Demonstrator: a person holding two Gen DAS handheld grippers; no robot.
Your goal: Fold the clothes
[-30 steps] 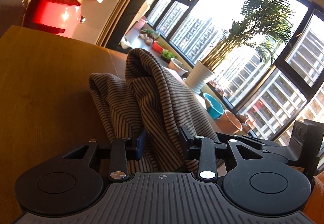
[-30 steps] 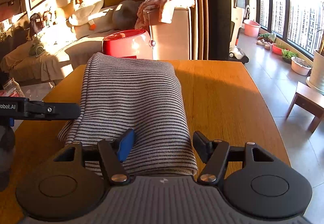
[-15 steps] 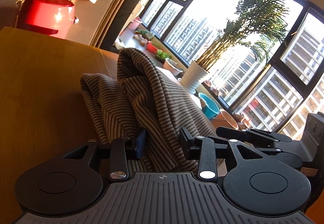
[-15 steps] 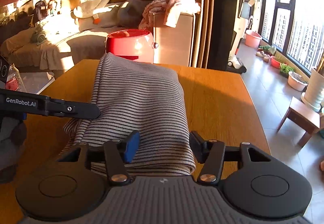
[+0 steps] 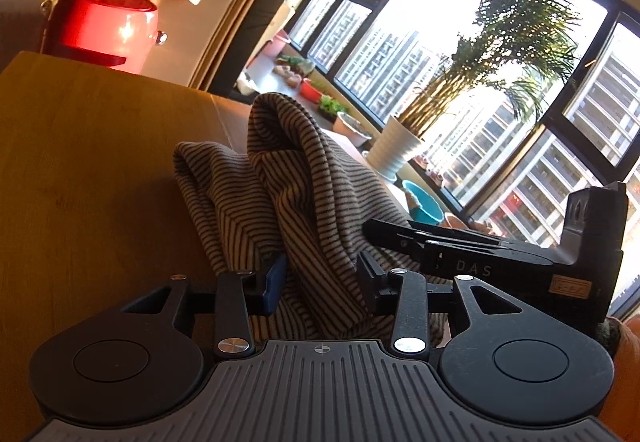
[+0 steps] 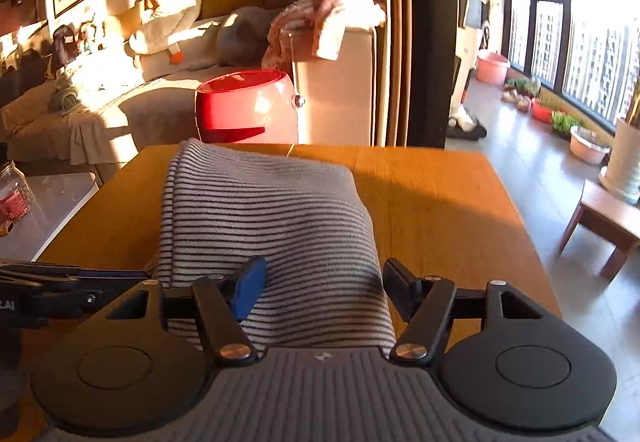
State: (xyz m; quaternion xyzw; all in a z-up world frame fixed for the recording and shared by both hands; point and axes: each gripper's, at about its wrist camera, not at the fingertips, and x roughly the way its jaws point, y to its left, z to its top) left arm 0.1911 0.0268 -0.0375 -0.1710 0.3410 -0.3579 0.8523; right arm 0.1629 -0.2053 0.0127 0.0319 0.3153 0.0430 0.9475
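A striped grey garment lies folded on the wooden table. My right gripper is over its near end, jaws apart with the cloth between them and under them. My left gripper holds a bunched fold of the same garment, jaws closed against the raised cloth. The right gripper's body shows at the right of the left wrist view. The left gripper shows at the left of the right wrist view.
A red pot-like appliance stands just beyond the table's far edge. A sofa with toys and a pink cloth is behind. A low stool and plant pots stand by the windows at right.
The right gripper has opened wider and moved back toward the garment's near end. The left gripper has stayed on the bunched fold, and the right gripper's body has come closer beside it.
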